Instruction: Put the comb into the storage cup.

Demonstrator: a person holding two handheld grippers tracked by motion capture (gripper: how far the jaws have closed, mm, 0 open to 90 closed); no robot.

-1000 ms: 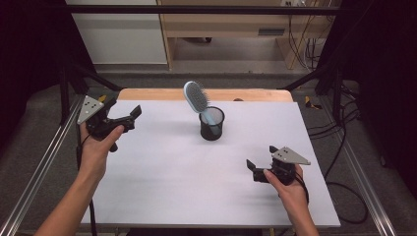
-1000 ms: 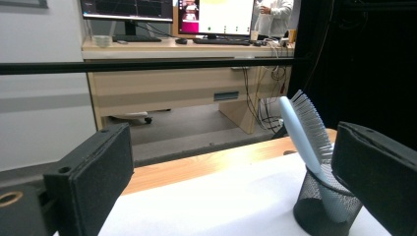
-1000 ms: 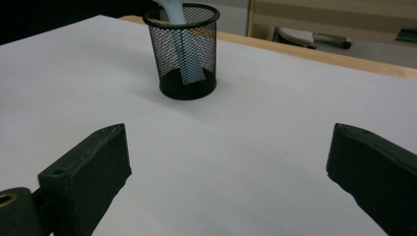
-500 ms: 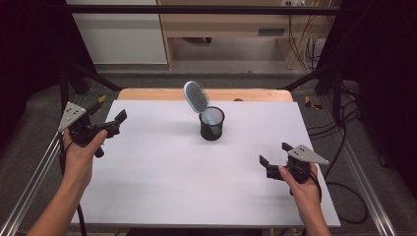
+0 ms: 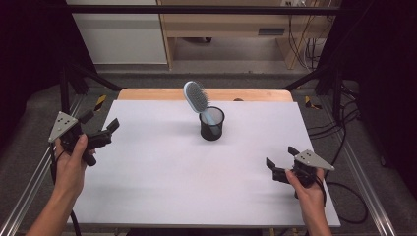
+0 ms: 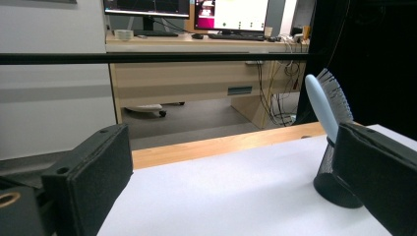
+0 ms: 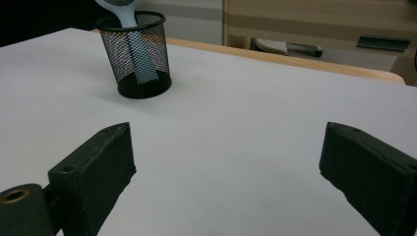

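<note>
Both tongs have backed off since a second ago: the left ones slid out toward the left edge, the right ones dropped back toward the near right corner, and the brush and cup haven't budged.

Going left to right in the high view: the left tongs hang at the left edge of the white tabletop, held up off it in the person's hand, jaws spread with nothing between them. The left gripper view backs that up, wide gap between the two black jaws and just tabletop and the wooden rim beyond.

In the middle toward the far side sits the black mesh cup, standing upright. The brush is in it handle-down, light blue, head sticking out the top and tilted to the left, bristles facing right. In the left gripper view the brush sits just past the right jaw, which covers part of the cup.

Over on the right, the right tongs sit near the front right corner, low over the tabletop, jaws also spread and holding nothing. Their own view shows the cup well apart from them, up at the top left, with the brush handle visible through the mesh.
</note>
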